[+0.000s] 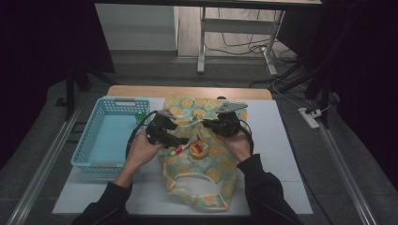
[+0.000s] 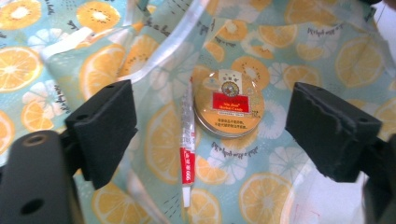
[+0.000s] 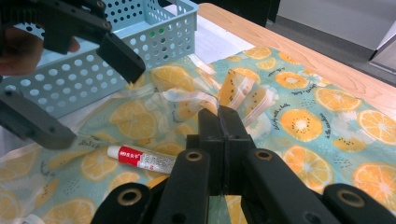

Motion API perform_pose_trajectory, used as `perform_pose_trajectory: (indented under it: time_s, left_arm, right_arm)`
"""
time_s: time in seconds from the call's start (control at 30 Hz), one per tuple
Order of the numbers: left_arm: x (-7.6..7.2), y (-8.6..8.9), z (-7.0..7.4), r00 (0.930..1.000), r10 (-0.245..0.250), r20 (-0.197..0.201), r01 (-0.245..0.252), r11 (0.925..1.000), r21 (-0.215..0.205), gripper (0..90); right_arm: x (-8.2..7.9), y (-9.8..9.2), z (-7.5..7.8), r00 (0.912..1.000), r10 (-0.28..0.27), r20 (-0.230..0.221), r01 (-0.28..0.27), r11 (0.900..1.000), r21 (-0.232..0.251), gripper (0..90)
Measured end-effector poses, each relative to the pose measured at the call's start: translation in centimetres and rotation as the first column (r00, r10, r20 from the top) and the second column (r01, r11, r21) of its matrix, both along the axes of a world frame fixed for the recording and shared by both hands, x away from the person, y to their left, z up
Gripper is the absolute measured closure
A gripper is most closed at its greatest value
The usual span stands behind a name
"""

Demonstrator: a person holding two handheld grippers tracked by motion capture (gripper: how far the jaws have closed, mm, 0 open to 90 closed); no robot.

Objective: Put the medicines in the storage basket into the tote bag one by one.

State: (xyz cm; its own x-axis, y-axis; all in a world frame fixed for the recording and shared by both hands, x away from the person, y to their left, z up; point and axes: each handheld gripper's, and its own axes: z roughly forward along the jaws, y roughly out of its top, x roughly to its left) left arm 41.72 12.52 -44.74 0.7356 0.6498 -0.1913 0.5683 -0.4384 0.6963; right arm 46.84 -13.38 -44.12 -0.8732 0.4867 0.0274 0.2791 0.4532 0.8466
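From above, a tube (image 1: 180, 149) and tin (image 1: 199, 150) are seen on the bag (image 1: 206, 180), right of the basket (image 1: 94, 159). The left gripper (image 2: 210, 121) is spread over both, probably to grasp. The right gripper (image 3: 219, 122) is pressed together, apparently pinching the bag.

The high view looks forward and down on the whole table. The left gripper view looks steeply down, close. The right gripper view looks low across the citrus-printed fabric bag (image 3: 299, 107). All share the red-and-white tube (image 1: 184, 147) (image 2: 187, 149) (image 3: 140, 159).

Tin (image 2: 229, 103) lettering blurred — green item (image 1: 140, 115) behind basket (image 1: 110, 136) unidentifiable.
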Motion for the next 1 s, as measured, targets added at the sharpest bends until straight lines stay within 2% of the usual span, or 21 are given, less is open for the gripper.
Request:
perform_pose_trajectory:
  time_s: [0.13,0.3,0.53,0.73,0.83,1.0]
  left_arm:
    - [0.0,1.1,0.2,0.9998,0.018,-0.005,-0.018,0.9994,-0.031,9.7]
    - [0.2,2.7,0.2,0.9991,0.042,-0.006,-0.042,0.9979,-0.050,5.2]
    - [0.2,4.4,0.0,0.9971,0.075,0.006,-0.075,0.9971,-0.012,1.3]
    - [0.3,6.0,-0.2,0.9934,0.114,0.012,-0.114,0.9935,-0.008,0.0]
    - [0.3,7.1,-0.3,0.9895,0.143,0.021,-0.143,0.9897,0.009,0.0]
    - [0.4,8.8,-0.8,0.9818,0.190,0.012,-0.190,0.9819,-0.001,0.0]
  right_arm:
    - [0.0,0.0,0.0,1.0000,0.001,0.001,-0.001,1.000,0.000,90.0]
    - [0.0,0.0,0.0,1.0000,0.001,0.000,-0.001,1.000,-0.001,90.0]
    - [0.0,-0.1,0.1,1.0000,0.001,0.001,-0.001,1.000,0.000,90.0]
    - [0.0,-0.1,0.2,1.0000,0.006,0.001,-0.006,1.000,0.001,90.0]
    - [0.0,-0.1,0.1,1.0000,0.006,-0.002,-0.006,1.000,0.001,90.0]
    - [0.0,0.0,0.1,1.0000,0.007,-0.002,-0.007,1.000,0.000,90.0]
